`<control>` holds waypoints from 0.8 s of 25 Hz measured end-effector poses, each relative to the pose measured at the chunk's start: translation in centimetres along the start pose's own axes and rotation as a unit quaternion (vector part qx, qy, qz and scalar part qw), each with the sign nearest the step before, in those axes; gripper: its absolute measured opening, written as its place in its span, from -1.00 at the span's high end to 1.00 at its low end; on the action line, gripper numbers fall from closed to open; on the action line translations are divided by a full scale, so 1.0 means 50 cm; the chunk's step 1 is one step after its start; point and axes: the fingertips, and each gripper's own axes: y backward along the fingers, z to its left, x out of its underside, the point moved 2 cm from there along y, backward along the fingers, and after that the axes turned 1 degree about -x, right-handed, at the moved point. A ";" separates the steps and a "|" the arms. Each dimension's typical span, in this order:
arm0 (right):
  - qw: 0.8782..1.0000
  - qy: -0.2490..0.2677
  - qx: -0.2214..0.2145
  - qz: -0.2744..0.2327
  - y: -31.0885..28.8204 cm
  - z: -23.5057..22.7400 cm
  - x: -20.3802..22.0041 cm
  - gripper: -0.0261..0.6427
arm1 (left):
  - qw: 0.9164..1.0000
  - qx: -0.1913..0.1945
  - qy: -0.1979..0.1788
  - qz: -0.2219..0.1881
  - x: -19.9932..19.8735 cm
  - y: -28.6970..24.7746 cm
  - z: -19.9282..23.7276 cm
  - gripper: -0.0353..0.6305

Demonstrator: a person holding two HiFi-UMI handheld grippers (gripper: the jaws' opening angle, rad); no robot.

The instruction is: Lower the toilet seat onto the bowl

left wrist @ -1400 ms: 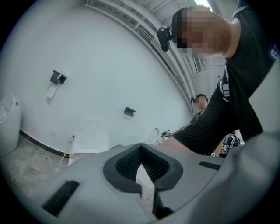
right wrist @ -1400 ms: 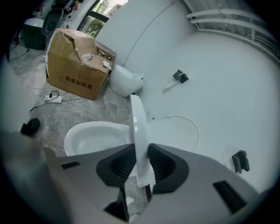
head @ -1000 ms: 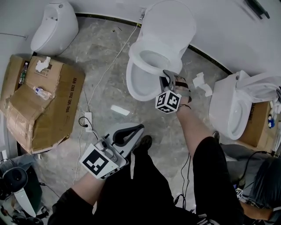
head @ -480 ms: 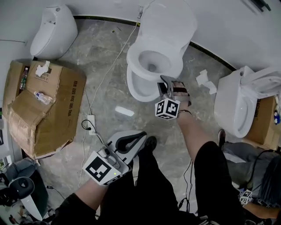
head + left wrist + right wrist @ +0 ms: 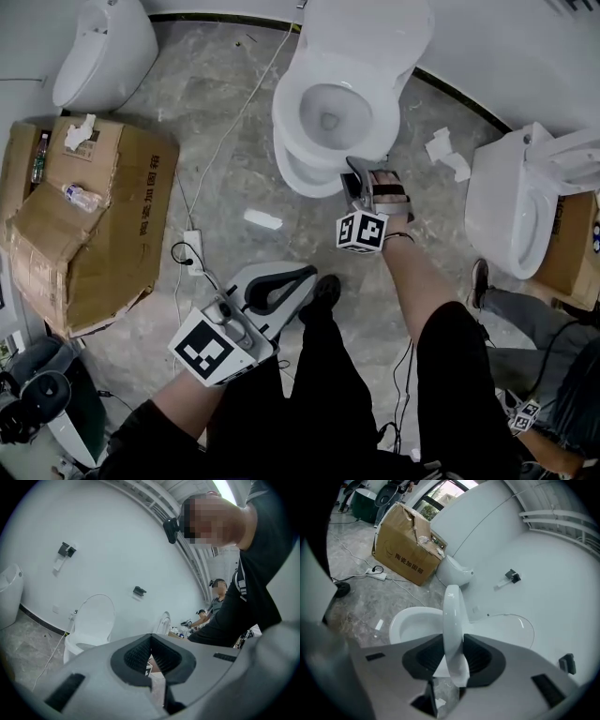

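Observation:
The white toilet [image 5: 309, 169] stands at the top centre of the head view, its lid [image 5: 370, 37] upright against the wall. The toilet seat [image 5: 287, 112] hangs over the bowl. My right gripper [image 5: 357, 176] is shut on the seat's front edge. In the right gripper view the seat [image 5: 452, 616] runs edge-on between the right gripper's [image 5: 452, 667] pads, with the bowl [image 5: 410, 623] to its left; the jaws have just eased open slightly, the seat still between them. My left gripper [image 5: 302, 274] is shut on nothing, low by my leg. From the left gripper [image 5: 150, 660] the toilet [image 5: 91, 625] shows far off.
A torn cardboard box [image 5: 89, 216] lies at the left, with a white wall fixture [image 5: 98, 47] behind it. A second toilet [image 5: 511, 211] stands at the right. A power strip with cables [image 5: 192, 251] and paper scraps [image 5: 262, 220] lie on the marble floor. Another person [image 5: 553, 394] crouches at the lower right.
My right gripper has come down and towards me with the seat's front edge, so the seat now lies lower over the bowl. The left gripper has sunk a little.

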 end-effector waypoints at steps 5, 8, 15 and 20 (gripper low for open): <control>1.000 0.021 -0.010 0.015 -0.019 0.066 0.004 0.58 | 1.000 0.001 0.003 0.005 0.043 0.023 0.011 0.85; 0.999 0.033 -0.022 0.023 -0.029 0.100 0.010 0.56 | 1.000 0.003 0.007 0.006 0.066 0.033 0.012 0.85; 0.997 0.048 -0.049 0.027 -0.061 0.177 0.027 0.49 | 1.000 -0.004 0.006 0.008 0.110 0.048 0.043 0.85; 0.996 0.052 -0.062 0.027 -0.080 0.219 0.029 0.44 | 1.000 -0.002 0.010 0.012 0.143 0.050 0.059 0.85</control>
